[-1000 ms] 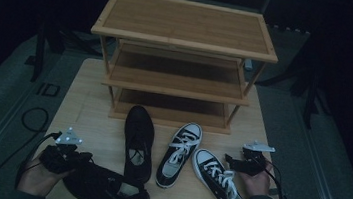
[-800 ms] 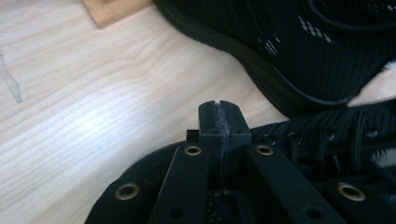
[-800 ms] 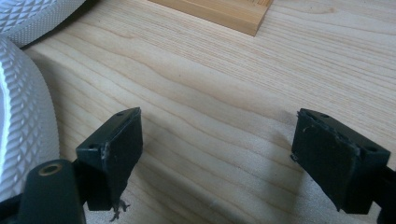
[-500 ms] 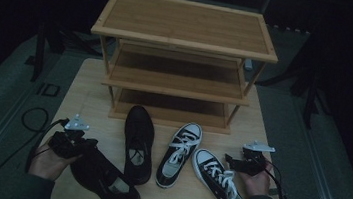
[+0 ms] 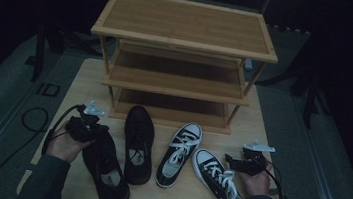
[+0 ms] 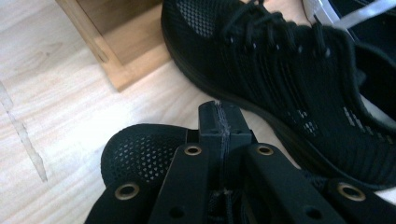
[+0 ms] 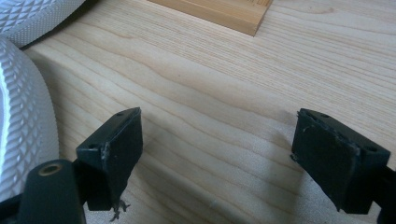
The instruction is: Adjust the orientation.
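My left gripper (image 5: 83, 123) sits over the toe of the leftmost black mesh shoe (image 5: 104, 169). In the left gripper view its jaws (image 6: 219, 122) are pressed together above that toe (image 6: 140, 149), and the shoe travels with them; the exact grip spot is hidden. A second black shoe (image 5: 138, 143) lies just right of it, toe toward the rack (image 6: 280, 70). Two black-and-white canvas sneakers (image 5: 178, 155) (image 5: 220, 185) lie further right. My right gripper (image 5: 239, 162) rests open beside the right sneaker, over bare table (image 7: 219, 140), the sneaker's white toe cap (image 7: 23, 116) to its left.
A three-shelf wooden rack (image 5: 180, 44) stands at the back of the light wooden table (image 5: 90, 84); its foot shows in both gripper views (image 6: 116, 46) (image 7: 219, 11). A cable (image 5: 26, 117) loops on the floor at the left. The surroundings are dark.
My left gripper moved up and right toward the rack, and the left black shoe swung with it from a slant to nearly straight. The right gripper stayed still.
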Available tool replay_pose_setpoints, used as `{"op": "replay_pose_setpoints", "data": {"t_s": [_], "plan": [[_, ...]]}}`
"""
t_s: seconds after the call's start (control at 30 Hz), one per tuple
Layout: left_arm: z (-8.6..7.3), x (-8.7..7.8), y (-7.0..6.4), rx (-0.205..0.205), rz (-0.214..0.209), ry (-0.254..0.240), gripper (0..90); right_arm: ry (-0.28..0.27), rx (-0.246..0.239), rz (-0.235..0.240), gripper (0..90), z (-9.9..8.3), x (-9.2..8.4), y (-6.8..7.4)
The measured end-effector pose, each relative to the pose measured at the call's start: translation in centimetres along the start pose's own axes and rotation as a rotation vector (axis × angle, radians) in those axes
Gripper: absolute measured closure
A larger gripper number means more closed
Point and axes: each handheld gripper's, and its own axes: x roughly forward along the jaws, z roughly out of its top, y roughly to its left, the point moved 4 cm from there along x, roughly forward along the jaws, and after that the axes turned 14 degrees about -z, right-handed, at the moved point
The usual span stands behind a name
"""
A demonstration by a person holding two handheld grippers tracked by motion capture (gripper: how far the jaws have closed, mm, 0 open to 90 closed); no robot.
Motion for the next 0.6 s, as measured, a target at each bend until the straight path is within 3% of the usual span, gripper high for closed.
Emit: {"op": "replay_pose_setpoints", "data": {"t_s": [0.3, 0.47, 0.6], "plan": [[0.3, 0.6, 0.2, -0.003, -0.021, -0.031, 88.2, 0.000, 0.000, 0.000, 16.0, 0.0, 0.0, 0.0], [0.0, -0.5, 0.2, -0.014, -0.030, -0.056, 73.6, 0.000, -0.001, 0.000, 15.9, 0.0, 0.0, 0.0], [-0.4, -1.4, 0.2, -0.028, -0.032, -0.070, 66.8, 0.000, 0.000, -0.002, 16.0, 0.0, 0.0, -0.1]]}}
